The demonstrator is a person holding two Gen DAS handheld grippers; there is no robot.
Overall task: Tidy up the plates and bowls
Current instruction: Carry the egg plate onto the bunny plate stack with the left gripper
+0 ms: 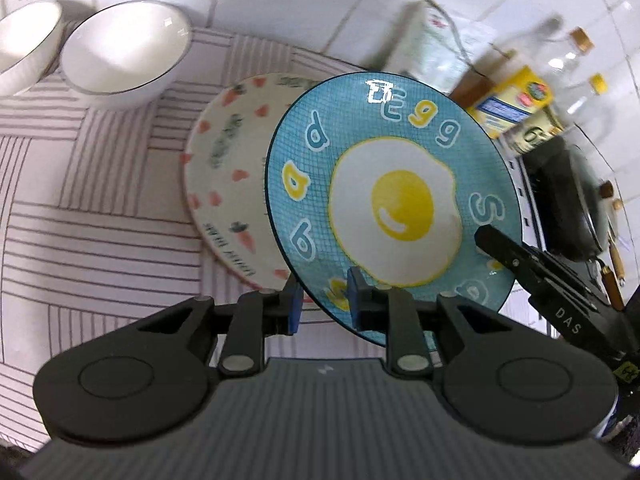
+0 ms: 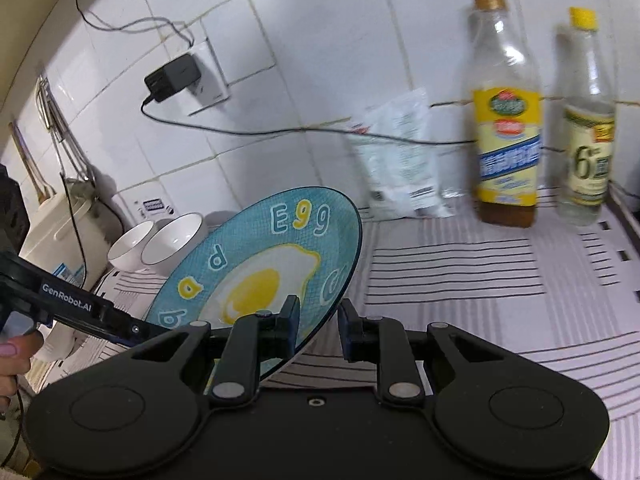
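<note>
Plate with a fried-egg picture, lifted and tilted over the striped cloth, a gripper at each side.

Left wrist view: the egg plate (image 1: 392, 208) hangs over a carrot-patterned plate (image 1: 224, 168) lying on the cloth (image 1: 100, 220). The left gripper (image 1: 324, 304) is nearly closed with the near rim between its pads; I cannot tell whether they press. The right gripper (image 1: 490, 238) reaches onto the right rim. Two empty white bowls (image 1: 128, 48) sit far left. Right wrist view: the right gripper (image 2: 320, 316), barely parted, clamps the rim. The carrot plate is hidden here. Two bottles (image 2: 506, 128) stand far right, one holding a little brown liquid.
</note>
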